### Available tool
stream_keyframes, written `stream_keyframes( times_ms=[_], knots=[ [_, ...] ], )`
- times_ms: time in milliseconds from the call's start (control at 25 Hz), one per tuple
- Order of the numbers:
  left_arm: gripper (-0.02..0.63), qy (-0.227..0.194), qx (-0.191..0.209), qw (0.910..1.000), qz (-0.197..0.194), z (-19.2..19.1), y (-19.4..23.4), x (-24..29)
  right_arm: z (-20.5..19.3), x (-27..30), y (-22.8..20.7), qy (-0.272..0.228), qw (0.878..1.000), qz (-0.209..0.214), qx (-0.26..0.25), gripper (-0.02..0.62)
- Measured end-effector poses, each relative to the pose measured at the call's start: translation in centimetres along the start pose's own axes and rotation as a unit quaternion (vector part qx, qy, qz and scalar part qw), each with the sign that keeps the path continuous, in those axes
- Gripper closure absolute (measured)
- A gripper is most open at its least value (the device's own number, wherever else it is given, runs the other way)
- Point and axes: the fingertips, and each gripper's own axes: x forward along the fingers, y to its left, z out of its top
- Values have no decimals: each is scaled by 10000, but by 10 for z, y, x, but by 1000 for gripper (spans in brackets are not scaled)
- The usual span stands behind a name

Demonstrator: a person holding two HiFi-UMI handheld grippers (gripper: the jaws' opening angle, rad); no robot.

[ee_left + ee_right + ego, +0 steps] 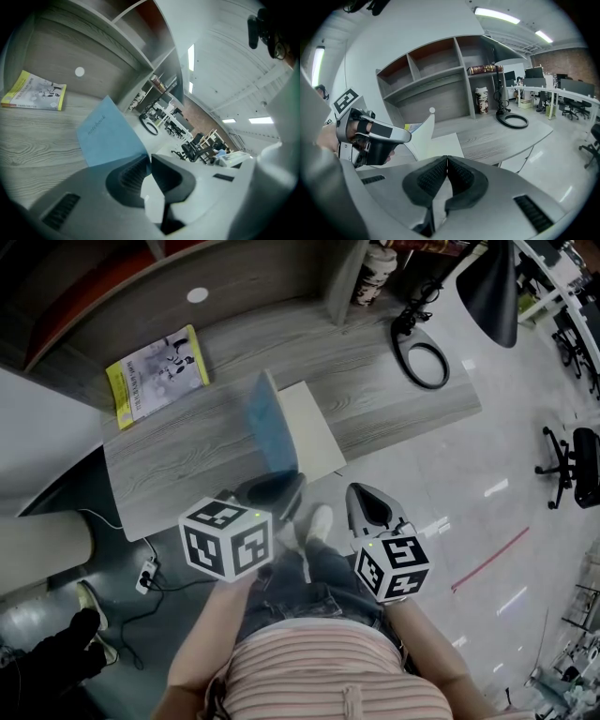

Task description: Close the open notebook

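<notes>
1. Standing near upright on its spine, the blue cover (270, 426) of the blue-covered notebook (110, 133) is partway over. The white right-hand page (314, 432) lies flat and bare beside it. The book sits at the near edge of the grey wood-grain desk (178, 460).
2. Left gripper (281, 488): clamped on the cover's near lower edge. In its own view the jaws meet right at the cover's corner (150, 157). Nothing else props the cover, so I judge this pinch carries it.
3. Right gripper (361, 498): jaws pressed together with nothing between them, as seen in the right gripper view (446, 159). It hangs off the desk's front edge, just right of the notebook, and touches nothing.
4. Step in hand, by my reading: the closing swing itself, about half done, with the cover not yet down.
5. Next move calls for carrying the cover in an arc about the spine, rightward and down onto the white page. Release should come only once it lies flat, since letting go early could let it flop back open. The book sits close to the desk edge, so a sideways push may slide it.
6. Farther out, a yellow-bordered booklet (157, 374) lies well apart at back left. A black ring-based lamp (422, 357) stands at back right. Neither is in the cover's path.
</notes>
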Motion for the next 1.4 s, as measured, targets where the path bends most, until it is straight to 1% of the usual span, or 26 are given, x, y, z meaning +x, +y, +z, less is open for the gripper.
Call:
stream_keyframes(
  times_ms=[600,1400],
  knots=[
    [568,393,24,9992,15,-1,-5,40,4,6,-30,99,9999,-56,109,588],
    [568,921,-49,9957,129,-15,-1,87,0,13,-67,286,9990,-141,298,586]
  ],
)
